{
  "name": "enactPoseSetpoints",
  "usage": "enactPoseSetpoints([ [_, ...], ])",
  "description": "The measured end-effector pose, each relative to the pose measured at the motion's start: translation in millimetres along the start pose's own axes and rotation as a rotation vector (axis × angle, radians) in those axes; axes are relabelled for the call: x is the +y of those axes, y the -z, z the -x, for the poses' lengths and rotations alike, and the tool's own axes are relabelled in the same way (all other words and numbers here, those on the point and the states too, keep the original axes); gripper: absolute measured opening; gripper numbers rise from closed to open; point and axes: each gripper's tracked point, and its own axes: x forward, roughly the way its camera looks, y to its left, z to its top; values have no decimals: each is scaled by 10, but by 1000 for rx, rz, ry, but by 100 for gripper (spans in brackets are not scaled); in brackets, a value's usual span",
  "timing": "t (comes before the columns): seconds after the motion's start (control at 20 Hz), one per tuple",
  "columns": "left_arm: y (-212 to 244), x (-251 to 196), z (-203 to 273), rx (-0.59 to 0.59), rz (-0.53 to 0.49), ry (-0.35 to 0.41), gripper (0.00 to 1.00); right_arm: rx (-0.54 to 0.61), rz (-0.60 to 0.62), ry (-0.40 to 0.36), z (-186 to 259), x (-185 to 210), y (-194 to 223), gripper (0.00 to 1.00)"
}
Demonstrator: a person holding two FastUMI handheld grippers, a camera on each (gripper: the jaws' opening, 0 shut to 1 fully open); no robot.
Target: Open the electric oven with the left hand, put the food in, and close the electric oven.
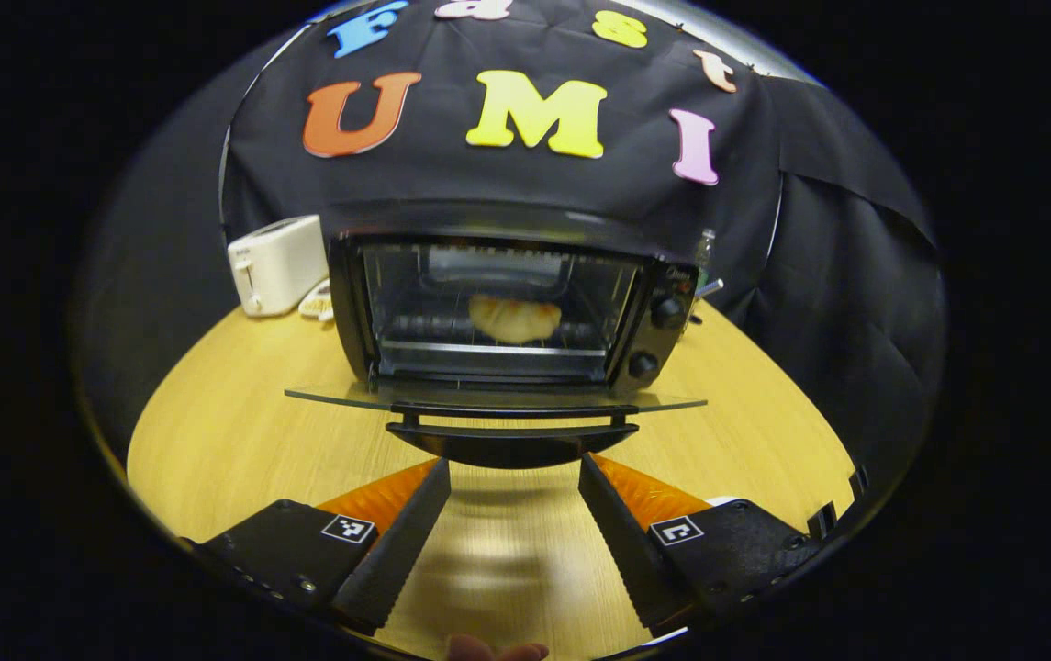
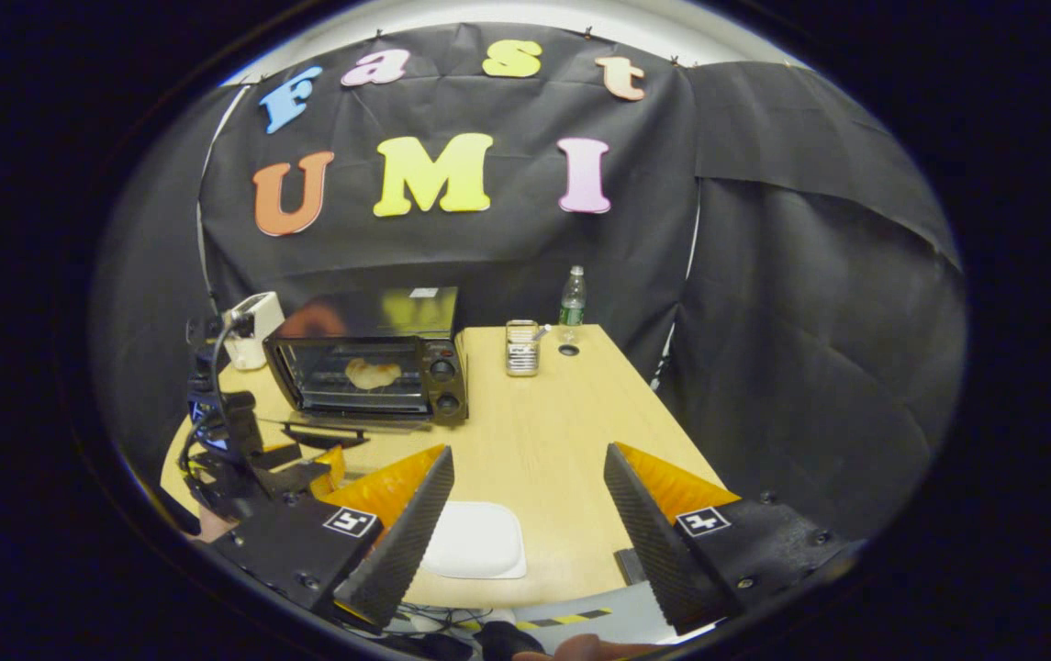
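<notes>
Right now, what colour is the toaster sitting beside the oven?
White or cream. The toaster shows best in the left gripper view, left of the oven.

Bystanders on the wooden table

A white toaster [image 1: 275, 264] was set at the table's [image 2: 553, 441] far left corner, against the black cloth wall [image 2: 764, 303]. A clear plastic water bottle [image 2: 572, 297] was stood upright near the far edge, with a small dark ring [image 2: 567, 350] laid just before it. A glass jar with a metal lid [image 2: 522, 348] was placed beside that ring. A white square plate [image 2: 475, 542] was laid at the near edge.
</notes>
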Motion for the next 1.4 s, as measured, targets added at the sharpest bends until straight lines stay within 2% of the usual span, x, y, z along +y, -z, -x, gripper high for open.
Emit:
enactPoseSetpoints([
  [0.25,-677,141,-285,-114,8,-10,93,-36,-22,25,103,-118,-119,100],
  [0.5,-1332,141,-99,-224,-3,3,93,-104,-49,48,178,-266,-369,100],
  [0.75,-1970,135,538,-352,7,33,93,-216,-83,-5,183,-109,-877,100],
  [1.0,-2419,202,1378,-462,-26,21,93,-330,-94,-129,377,321,-1454,100],
  [1.2,-2490,337,1864,-465,10,0,93,-414,-73,-191,620,597,-1796,100],
  [1.4,-2465,461,2311,-468,43,-18,93,-451,-57,-233,844,822,-1934,100],
])
